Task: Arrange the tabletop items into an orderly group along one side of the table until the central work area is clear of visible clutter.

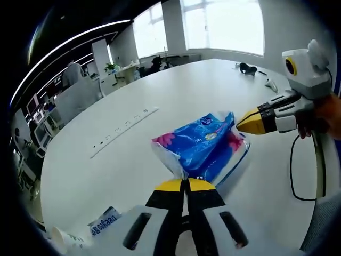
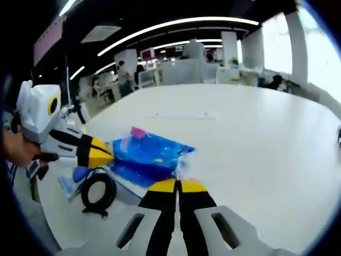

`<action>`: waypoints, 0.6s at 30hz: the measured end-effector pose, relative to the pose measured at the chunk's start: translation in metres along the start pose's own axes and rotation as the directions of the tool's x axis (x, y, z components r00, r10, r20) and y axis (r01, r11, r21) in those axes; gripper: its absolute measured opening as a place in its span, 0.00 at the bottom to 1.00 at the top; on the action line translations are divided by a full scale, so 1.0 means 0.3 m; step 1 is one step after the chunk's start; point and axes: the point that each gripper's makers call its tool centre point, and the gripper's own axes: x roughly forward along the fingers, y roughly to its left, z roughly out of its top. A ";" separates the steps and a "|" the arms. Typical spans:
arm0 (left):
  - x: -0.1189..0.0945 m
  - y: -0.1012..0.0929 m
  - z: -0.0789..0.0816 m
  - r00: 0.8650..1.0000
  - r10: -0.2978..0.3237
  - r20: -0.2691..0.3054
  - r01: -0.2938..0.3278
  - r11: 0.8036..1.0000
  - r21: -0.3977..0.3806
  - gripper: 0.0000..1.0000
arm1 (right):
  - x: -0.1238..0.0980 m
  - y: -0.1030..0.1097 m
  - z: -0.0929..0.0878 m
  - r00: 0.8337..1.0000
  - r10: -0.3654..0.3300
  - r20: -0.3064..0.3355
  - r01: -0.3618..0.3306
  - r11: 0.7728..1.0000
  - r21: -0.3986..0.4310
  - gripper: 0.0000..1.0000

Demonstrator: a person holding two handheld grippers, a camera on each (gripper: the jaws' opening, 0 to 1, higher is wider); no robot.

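A blue tissue pack [image 1: 205, 144] with pink flower print sits just off the white table [image 1: 176, 90], stretched between both grippers. My left gripper [image 1: 185, 185] is shut on the crimped near end of its wrapper. The right gripper [image 1: 249, 121] comes in from the right, jaws together at the pack's far corner. In the right gripper view the same pack [image 2: 146, 154] lies ahead, my right gripper [image 2: 177, 185] is shut on its wrapper edge, and the left gripper [image 2: 100, 154] holds the opposite end.
A coiled black cable [image 2: 98, 191] and a small blue item [image 2: 77, 174] lie near the table edge. A socket strip [image 1: 125, 128] is set into the tabletop. A paper cup [image 1: 66, 240] and a labelled packet [image 1: 106, 220] sit close by. Small dark objects [image 1: 248, 68] rest far off.
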 end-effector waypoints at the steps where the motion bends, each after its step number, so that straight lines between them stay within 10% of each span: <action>1: 0.005 -0.002 0.000 1.000 -0.002 0.001 0.002 1.000 0.001 0.00 | 0.002 -0.006 -0.002 1.000 -0.001 -0.002 0.001 1.000 0.003 0.00; 18: 0.121 -0.011 -0.009 0.998 -0.045 -0.031 0.045 0.999 -0.002 0.01 | 0.083 -0.096 -0.030 0.999 -0.026 -0.023 0.026 1.000 0.010 0.00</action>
